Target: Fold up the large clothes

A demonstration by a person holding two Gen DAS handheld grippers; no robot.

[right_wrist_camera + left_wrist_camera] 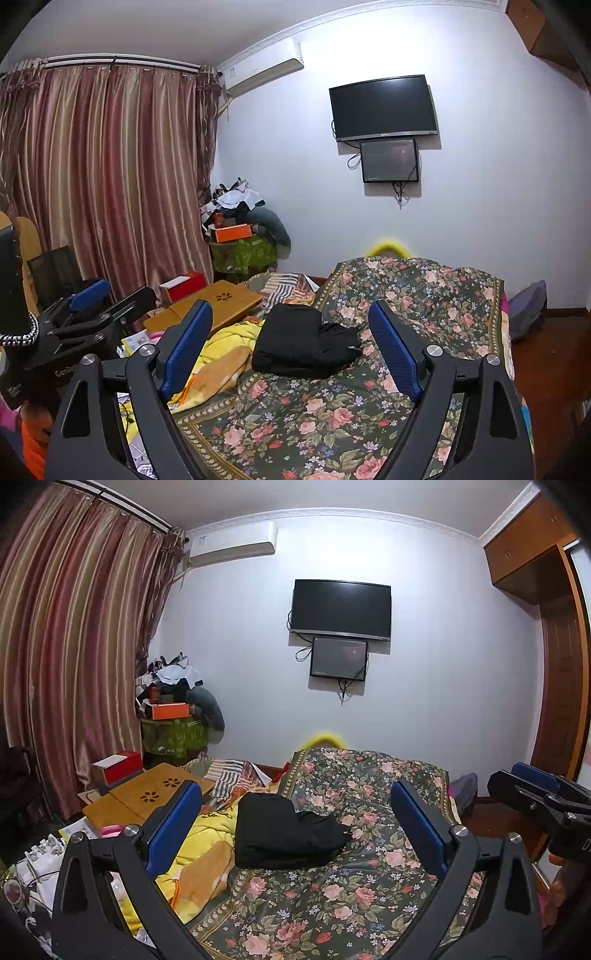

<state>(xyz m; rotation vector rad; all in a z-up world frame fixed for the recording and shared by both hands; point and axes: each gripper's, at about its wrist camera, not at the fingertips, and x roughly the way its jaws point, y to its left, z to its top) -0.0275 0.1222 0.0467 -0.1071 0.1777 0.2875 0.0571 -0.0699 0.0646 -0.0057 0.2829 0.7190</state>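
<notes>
A black garment (pixel 284 834) lies folded in a compact bundle on the floral bedspread (pixel 332 893); it also shows in the right wrist view (pixel 299 345). My left gripper (pixel 295 812) is open and empty, held above the bed short of the garment. My right gripper (pixel 291 328) is open and empty, also held back from the garment. The right gripper shows at the right edge of the left wrist view (pixel 535 794). The left gripper shows at the left of the right wrist view (pixel 96 299).
A yellow and orange blanket (pixel 199 864) lies crumpled left of the garment. A wooden lap desk (pixel 147 797) and a red box (pixel 122 766) sit beyond it. Curtains (pixel 74 646), a cluttered stand (pixel 173 716), a wall TV (pixel 341 609) and a wardrobe (pixel 554 627) surround the bed.
</notes>
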